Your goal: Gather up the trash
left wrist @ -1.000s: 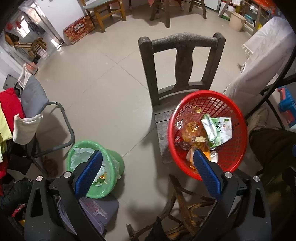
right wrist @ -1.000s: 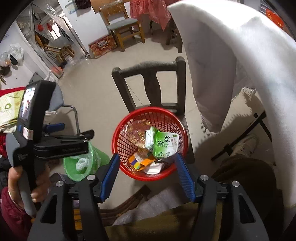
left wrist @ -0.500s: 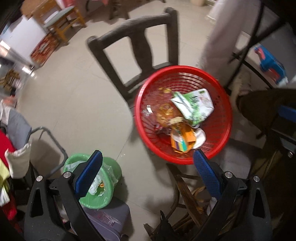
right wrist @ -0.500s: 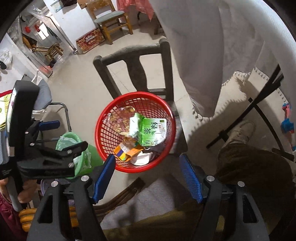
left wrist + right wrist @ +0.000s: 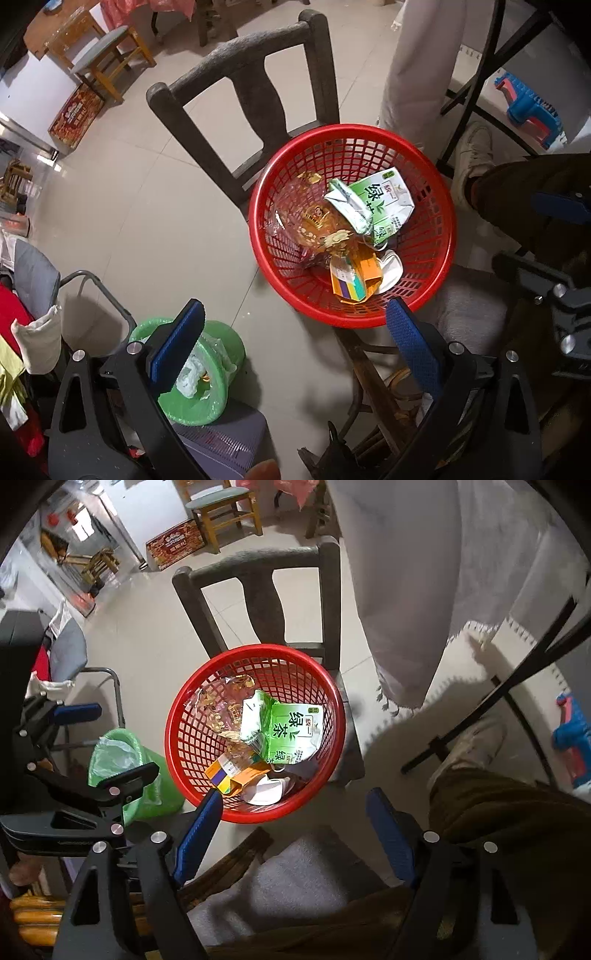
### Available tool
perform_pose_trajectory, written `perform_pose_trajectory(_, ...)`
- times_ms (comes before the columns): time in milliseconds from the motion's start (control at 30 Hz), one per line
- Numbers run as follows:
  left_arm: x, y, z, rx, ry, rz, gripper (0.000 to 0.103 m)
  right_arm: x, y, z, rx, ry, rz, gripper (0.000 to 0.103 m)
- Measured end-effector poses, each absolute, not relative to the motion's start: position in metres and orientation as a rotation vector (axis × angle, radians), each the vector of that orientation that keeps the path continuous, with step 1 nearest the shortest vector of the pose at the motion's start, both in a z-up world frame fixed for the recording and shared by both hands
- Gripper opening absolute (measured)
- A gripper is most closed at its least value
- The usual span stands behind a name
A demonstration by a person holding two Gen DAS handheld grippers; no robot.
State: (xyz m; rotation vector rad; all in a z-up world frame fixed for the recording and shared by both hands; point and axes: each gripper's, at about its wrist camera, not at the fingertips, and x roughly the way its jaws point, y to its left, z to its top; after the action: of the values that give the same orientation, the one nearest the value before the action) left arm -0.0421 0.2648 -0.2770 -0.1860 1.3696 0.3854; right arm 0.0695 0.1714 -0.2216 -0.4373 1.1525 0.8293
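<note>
A round red plastic lattice basket (image 5: 436, 295) is seated on the dark wooden slat-back chair (image 5: 251, 85), centre-right in the left wrist view, centre in the right wrist view. Inside it, piled loosely: a crumpled green-and-white tea carton (image 5: 291, 727) upper right, a crinkled clear wrapper with gold print (image 5: 314, 218) upper left, a flattened orange cardboard box (image 5: 356, 280) low centre, a white shallow cup-shaped piece (image 5: 391, 271) beside it at the bottom right.

The left gripper (image 5: 291, 336) is seen with black frame and blue textured pads spread wide, nothing between them; its right pad tip overlaps the basket's near rim in the picture, contact cannot be told. The right gripper (image 5: 295, 823) is likewise wide apart and empty, its jaws having just been opening; its left pad tip sits over the near rim.

A green plastic bin lined with a thin translucent bag (image 5: 207, 384) is placed on the glossy tiled floor (image 5: 155, 221), lower left, well apart from the basket. A grey fabric cushion (image 5: 295, 878) is visible at bottom centre.
</note>
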Motion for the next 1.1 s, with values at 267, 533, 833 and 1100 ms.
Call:
perform_pose_trajectory(267, -0.0413, 0.2631, -0.2764, -0.170, 1.352, 0.395, 0.095, 0.0665, 0.1703, -0.2200, -0.456, 1.127, 0.829, 0.081)
perform_pose_trajectory(533, -0.0409, 0.2643, -0.2771, -0.171, 1.349, 0.406, 0.095, 0.0659, 0.1701, -0.2202, -0.458, 1.129, 0.830, 0.081)
perform_pose_trajectory(833, -0.0403, 0.2617, -0.2782, -0.163, 1.353, 0.404, 0.095, 0.0654, 0.1700, -0.2200, -0.458, 1.129, 0.830, 0.081)
perform_pose_trajectory(1100, -0.0403, 0.2609, -0.2773, -0.155, 1.348, 0.409, 0.095, 0.0651, 0.1701, -0.2197, -0.459, 1.128, 0.830, 0.081)
